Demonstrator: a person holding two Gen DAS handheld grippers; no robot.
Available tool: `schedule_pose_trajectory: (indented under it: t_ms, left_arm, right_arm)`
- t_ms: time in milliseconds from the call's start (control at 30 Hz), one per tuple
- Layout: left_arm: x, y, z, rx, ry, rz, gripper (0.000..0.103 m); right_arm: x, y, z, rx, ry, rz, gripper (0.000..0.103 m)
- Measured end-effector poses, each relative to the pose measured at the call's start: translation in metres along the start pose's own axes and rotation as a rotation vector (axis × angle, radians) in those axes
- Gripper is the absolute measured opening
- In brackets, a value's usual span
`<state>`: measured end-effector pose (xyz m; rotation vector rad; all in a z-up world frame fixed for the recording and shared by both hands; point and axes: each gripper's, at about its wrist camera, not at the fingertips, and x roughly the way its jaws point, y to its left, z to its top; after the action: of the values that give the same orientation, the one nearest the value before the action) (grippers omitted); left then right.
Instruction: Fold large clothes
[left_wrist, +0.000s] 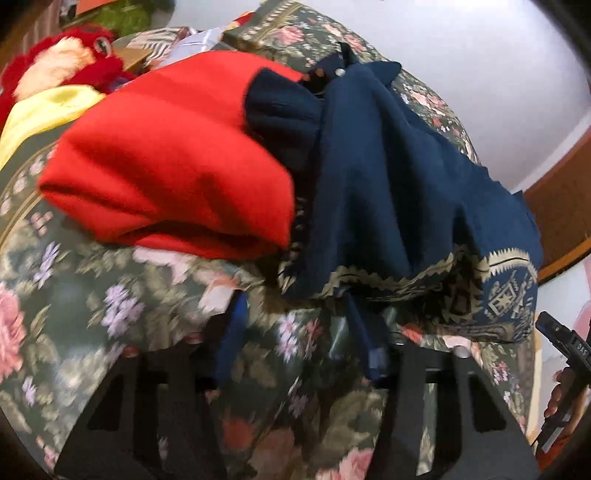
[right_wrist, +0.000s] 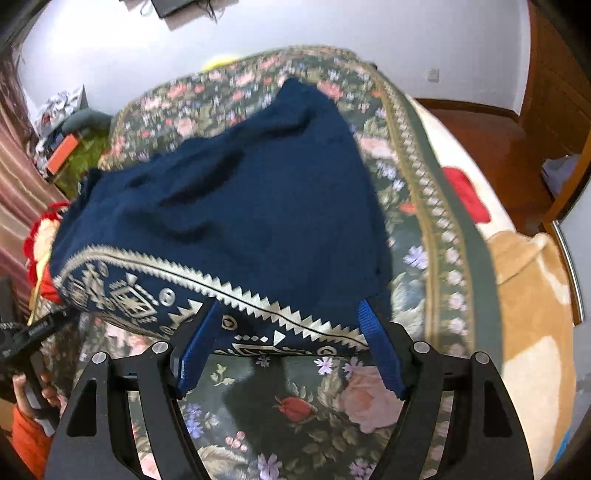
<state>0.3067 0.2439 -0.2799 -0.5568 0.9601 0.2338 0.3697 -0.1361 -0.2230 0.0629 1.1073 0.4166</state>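
A navy knit garment (right_wrist: 236, 206) with a cream zigzag-patterned hem lies rumpled on the floral bedspread (right_wrist: 295, 410), its hem between the right gripper's (right_wrist: 291, 332) spread blue pads. Left of it sits folded red fleece (left_wrist: 173, 147). The left gripper's (left_wrist: 295, 325) jaws stand apart, empty.

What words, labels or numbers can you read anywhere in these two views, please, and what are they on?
"DAS": white letters on the black device at the right edge of the left wrist view; any characters beside them are too blurred to read.
White lettering on the black device at the left edge of the right wrist view: too small and blurred to read.
The navy garment bears only a woven geometric border, no text.
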Motion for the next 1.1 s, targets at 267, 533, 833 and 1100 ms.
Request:
schedule_pose_trajectory:
  t_ms: [267, 533, 833, 1100]
  left_arm:
    - [-0.017, -0.026, 0.003, 0.121, -0.158, 0.055, 0.010]
    - [-0.040, -0.026, 0.010, 0.184, -0.207, 0.131, 0.010]
    - [-0.039, 0.006, 0.005, 0.039, -0.145, 0.165, 0.015]
    - [-0.060, 0.043, -0.007, -0.131, -0.065, 0.020, 0.068]
  right_arm:
    - [0.018, -0.005, -0.001, -0.001, 0.028, 0.039, 0.074]
    - [0.018, -0.005, -0.003, -0.012, 0.021, 0.042, 0.074]
    - [0.016, -0.002, -0.007, -0.047, 0.017, 0.027, 0.074]
    - [0.017, -0.003, -0.008, -0.044, 0.005, 0.022, 0.074]
